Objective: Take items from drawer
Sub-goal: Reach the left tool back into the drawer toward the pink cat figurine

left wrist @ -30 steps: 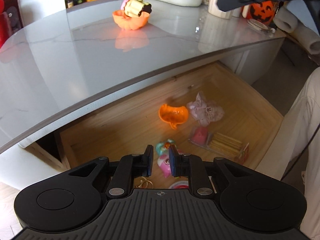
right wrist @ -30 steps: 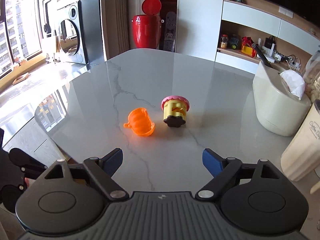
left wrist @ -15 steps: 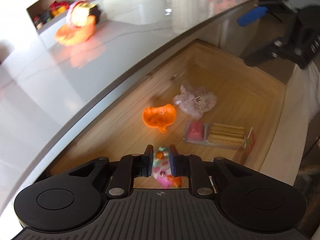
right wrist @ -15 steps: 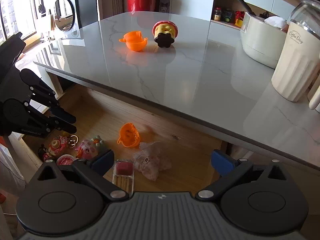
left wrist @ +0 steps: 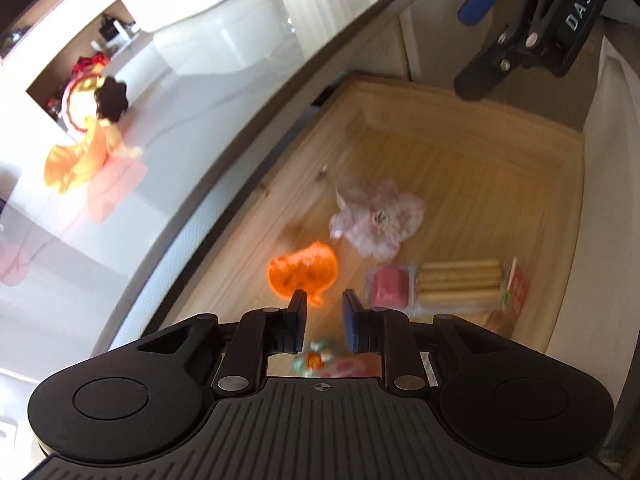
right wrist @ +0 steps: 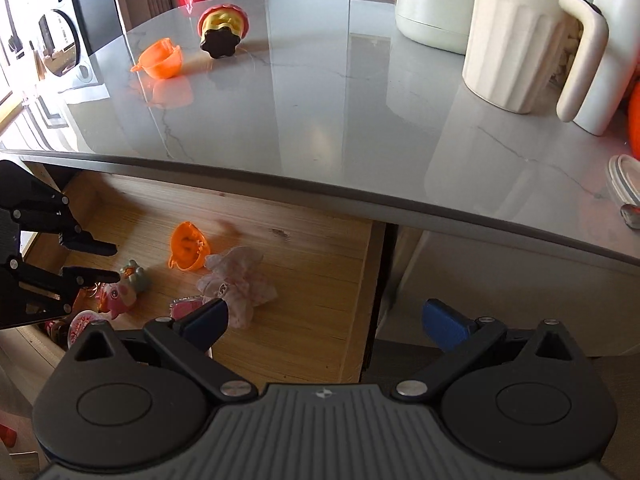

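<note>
So I've got both grippers hanging over the open drawer (right wrist: 352,280) right now. My left gripper (left wrist: 324,312) has just been opening a bit, jaws parted only narrowly, nothing pinched between the pads. It's pointing down just above the little pink and teal figurine (right wrist: 128,284), which lies at the near left of the drawer; from the right wrist camera the fingertips look very close to it, but I can't tell if they actually touch. My right gripper (right wrist: 324,320) is spread as wide as it goes, blue pads well apart, empty, hovering over the drawer's near right part.

Stuff in the drawer: it's pale wood with visible grain and plain boxy walls. The orange pumpkin cup (left wrist: 302,276), glossy translucent plastic, lies roughly mid-drawer, on its side. Just right of it is a crumpled pink wrapper (left wrist: 376,216), thin and wrinkly. Nearer, there's a clear snack pack (left wrist: 436,286) with a pink block and a row of tan biscuit sticks. A small round lidded cup (right wrist: 84,326) sits at the near left corner.

Up on the glossy grey marble-look countertop (right wrist: 320,92) at far left sit another orange pumpkin half (right wrist: 160,60) and a yellow toy cupcake (right wrist: 222,28) tipped over, with a ribbed cream pitcher (right wrist: 516,40) at the right.
</note>
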Demonstrator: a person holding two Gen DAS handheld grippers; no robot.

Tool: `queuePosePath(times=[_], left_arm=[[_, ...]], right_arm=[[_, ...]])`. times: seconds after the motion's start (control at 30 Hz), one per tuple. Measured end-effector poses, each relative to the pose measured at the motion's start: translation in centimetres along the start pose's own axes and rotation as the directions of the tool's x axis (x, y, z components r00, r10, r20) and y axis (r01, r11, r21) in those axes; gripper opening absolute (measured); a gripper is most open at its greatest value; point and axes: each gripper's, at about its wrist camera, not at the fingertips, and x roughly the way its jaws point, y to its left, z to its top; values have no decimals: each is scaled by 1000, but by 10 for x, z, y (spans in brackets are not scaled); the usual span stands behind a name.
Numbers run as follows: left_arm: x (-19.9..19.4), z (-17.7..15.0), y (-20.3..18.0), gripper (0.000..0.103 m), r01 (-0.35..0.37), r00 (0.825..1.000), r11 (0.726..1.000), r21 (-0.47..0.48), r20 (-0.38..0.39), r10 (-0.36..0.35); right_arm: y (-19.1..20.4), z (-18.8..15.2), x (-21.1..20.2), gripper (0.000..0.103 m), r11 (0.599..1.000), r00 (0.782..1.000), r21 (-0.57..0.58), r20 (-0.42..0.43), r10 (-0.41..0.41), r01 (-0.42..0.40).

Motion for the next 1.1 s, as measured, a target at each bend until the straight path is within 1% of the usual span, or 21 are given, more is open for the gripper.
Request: queuePosePath(times=[0.03,0.07,0.13,0.2,0.3,0.43,0.53,0.57,0.6,0.63,0.7,0.77,0.83,0.9,0.97,1.03,1.1], left_arm=[[2,5,-5,24,-20,1000,999,26,24,19],[8,10,-11,24,-54,998,996,70,33,52],[21,15,-20,24,-103,995,983,153,25,100],[36,16,-22,24,-108,994,977,186,4,109],[55,14,-23,24,-87,995,973,214,-35,97],[78,12,-18,24,-82,991,977,195,-86,100],[94,13,-13,24,-87,991,980,180,-86,104],[98,14,-12,16,-73,992,980,183,-89,91],[99,14,-12,14,-69,993,980,185,-79,85],[99,15,-10,14,-70,993,981,182,-82,86],[98,16,-5,10,-63,992,986,155,-95,78],[90,12,-3,6,-58,995,987,151,-70,69],[75,6,-2,5,-62,996,984,169,-48,71],[53,-2,2,5,-47,998,982,181,-38,54],[28,-9,7,4,-55,998,981,188,-25,61],[-2,-18,11,4,-69,998,984,165,-4,71],[-28,-26,18,4,-71,997,992,107,18,69]], right_arm=[[-1,1,-1,103,1000,1000,5,2,5,-5],[-1,2,-2,103,1000,1000,8,8,7,-7],[0,4,-5,103,1000,1000,11,23,14,-15],[0,5,-8,103,1000,999,14,35,21,-21],[-2,4,-11,103,999,999,21,41,25,-26],[-6,3,-10,103,999,999,37,33,26,-27],[-6,4,-9,103,999,999,40,31,29,-30],[-5,5,-8,103,999,999,37,31,31,-32],[-2,6,-7,103,999,999,31,32,33,-34],[0,7,-7,103,999,999,22,34,33,-34],[5,7,-7,103,999,999,2,38,34,-34],[9,6,-6,103,999,999,-18,37,34,-34],[11,6,-4,103,999,999,-30,31,24,-23],[12,5,-2,103,999,1000,-33,25,17,-17],[13,6,-1,103,999,1000,-34,20,22,-21],[15,6,0,103,999,999,-41,18,32,-32],[18,6,0,103,997,999,-55,14,49,-48]])
